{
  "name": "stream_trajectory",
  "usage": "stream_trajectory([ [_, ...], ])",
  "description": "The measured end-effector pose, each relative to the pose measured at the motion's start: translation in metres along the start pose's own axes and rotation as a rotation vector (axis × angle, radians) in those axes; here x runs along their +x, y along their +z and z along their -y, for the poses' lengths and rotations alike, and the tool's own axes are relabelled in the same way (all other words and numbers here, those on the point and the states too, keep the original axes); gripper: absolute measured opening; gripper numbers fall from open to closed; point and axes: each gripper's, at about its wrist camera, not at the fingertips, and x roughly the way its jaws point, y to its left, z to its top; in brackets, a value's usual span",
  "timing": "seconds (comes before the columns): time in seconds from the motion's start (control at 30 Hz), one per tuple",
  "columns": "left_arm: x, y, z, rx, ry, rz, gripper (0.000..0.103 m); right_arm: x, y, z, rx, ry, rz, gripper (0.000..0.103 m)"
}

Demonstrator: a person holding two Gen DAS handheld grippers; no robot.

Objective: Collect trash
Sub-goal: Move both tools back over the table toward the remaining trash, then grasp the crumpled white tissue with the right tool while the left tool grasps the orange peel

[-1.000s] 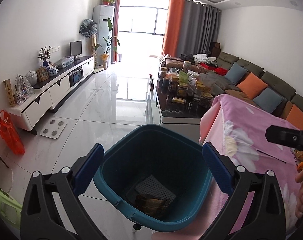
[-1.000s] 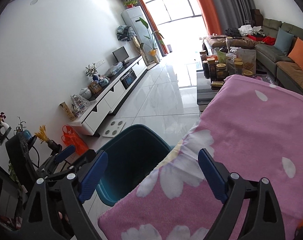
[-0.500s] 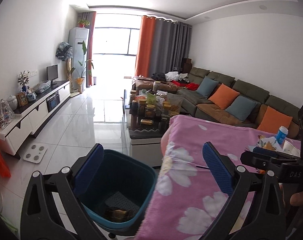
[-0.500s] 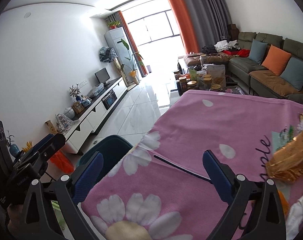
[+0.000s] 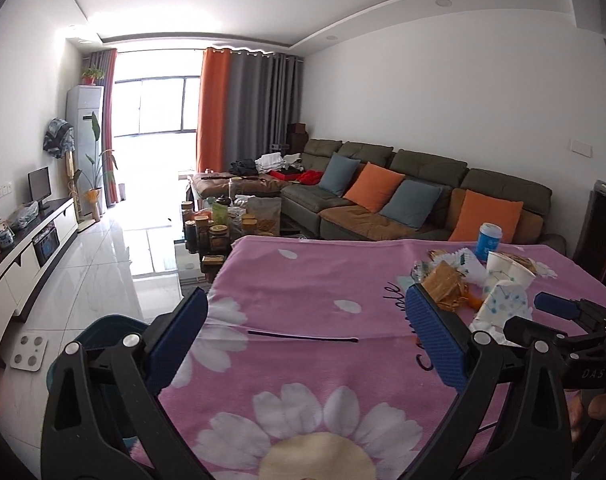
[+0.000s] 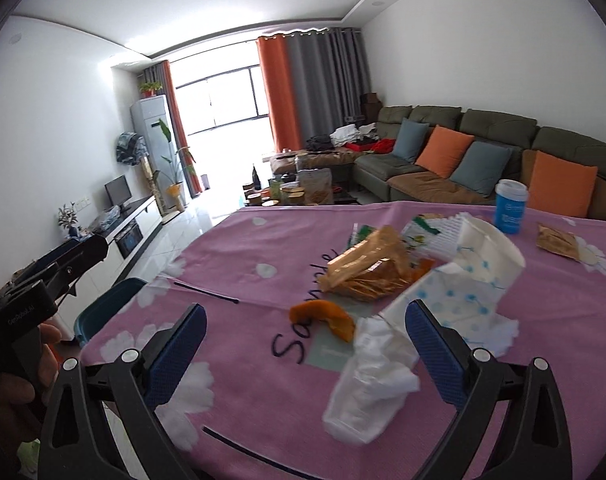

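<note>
Looking along the right gripper, I see its blue ribbed pads spread wide with nothing pinched; a crumpled white tissue lies on the cloth between and just ahead of them. My left gripper also stands spread and empty over a bare stretch of the pink daisy-print cloth that covers the tabletop.

For room to move, the cloth's left edge drops off beside the teal bin, which sits on the glossy white tiled floor just below that edge. The near and middle part of the cloth is free apart from a thin dark line lying across it. The far edge meets a coffee table crowded with jars, and the olive sofa with orange and blue cushions runs along the right.

The trash gathers toward the right of the tabletop: a crinkled, shiny golden-brown wrapper, a curved piece of orange peel just beside the tissue, white paper cups with pale blue dots tipped on their sides, and some green-and-white packaging behind. Farther back, a blue cylinder with a white lid stands upright, and a flat brown packet lies apart near the far right edge.
</note>
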Motion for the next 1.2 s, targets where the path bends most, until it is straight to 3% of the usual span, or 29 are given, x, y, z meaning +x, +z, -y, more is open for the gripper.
stream_trajectory([
  [0.2, 0.011, -0.008, 0.036, 0.046, -0.082, -0.02, 0.097, -0.015, -0.021, 0.026, -0.005, -0.105, -0.009, 0.096],
  [0.37, 0.019, -0.017, 0.06, 0.067, -0.148, -0.051, 0.097, -0.015, -0.032, 0.026, -0.016, -0.119, -0.043, 0.096],
  [0.67, 0.037, -0.019, 0.065, 0.067, -0.179, -0.086, 0.097, 0.015, -0.041, 0.021, -0.04, -0.129, -0.126, 0.093],
  [0.83, 0.056, -0.019, 0.068, 0.083, -0.187, -0.113, 0.097, 0.031, -0.041, 0.023, -0.034, -0.134, -0.177, 0.076],
  [0.97, 0.067, -0.019, 0.07, 0.085, -0.204, -0.128, 0.097, 0.041, -0.039, 0.024, -0.026, -0.136, -0.206, 0.069],
  [1.07, 0.074, -0.02, 0.072, 0.085, -0.212, -0.141, 0.097, 0.047, -0.038, 0.023, -0.032, -0.131, -0.233, 0.052],
  [1.1, 0.078, -0.02, 0.072, 0.085, -0.215, -0.145, 0.097, 0.047, -0.039, 0.024, -0.03, -0.128, -0.24, 0.04],
  [1.13, 0.081, -0.02, 0.073, 0.085, -0.218, -0.152, 0.097, 0.048, -0.039, 0.024, -0.029, -0.128, -0.247, 0.034],
  [1.2, 0.087, -0.021, 0.073, 0.082, -0.223, -0.163, 0.097, 0.049, -0.039, 0.027, -0.023, -0.123, -0.254, 0.031],
])
